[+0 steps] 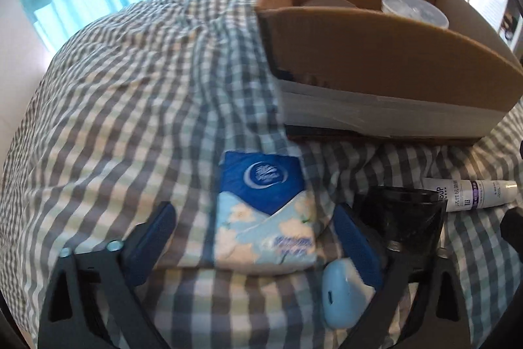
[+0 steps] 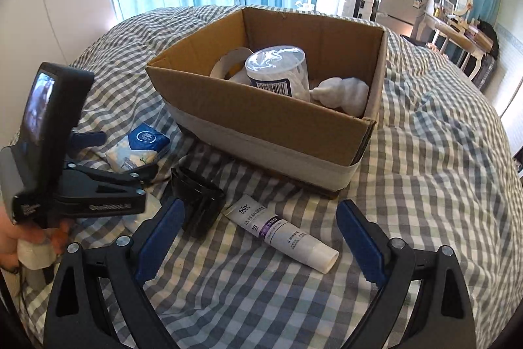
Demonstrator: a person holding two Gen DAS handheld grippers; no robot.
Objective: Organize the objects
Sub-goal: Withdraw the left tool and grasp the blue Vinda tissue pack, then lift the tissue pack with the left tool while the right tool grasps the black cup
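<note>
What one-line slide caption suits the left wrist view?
Open left tongs straddle a tissue pack on the checked bedspread, beside the cardboard box.

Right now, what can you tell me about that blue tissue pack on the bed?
The tissue pack is a soft plastic packet, dark blue on top with a white round logo, pale blue with white flowers below. It looks sealed and a bit squashed. It lies flat on the checked bedspread, just in front of the cardboard box. The left gripper is open with its blue fingers on either side of the pack; whether they touch it is unclear.
</note>
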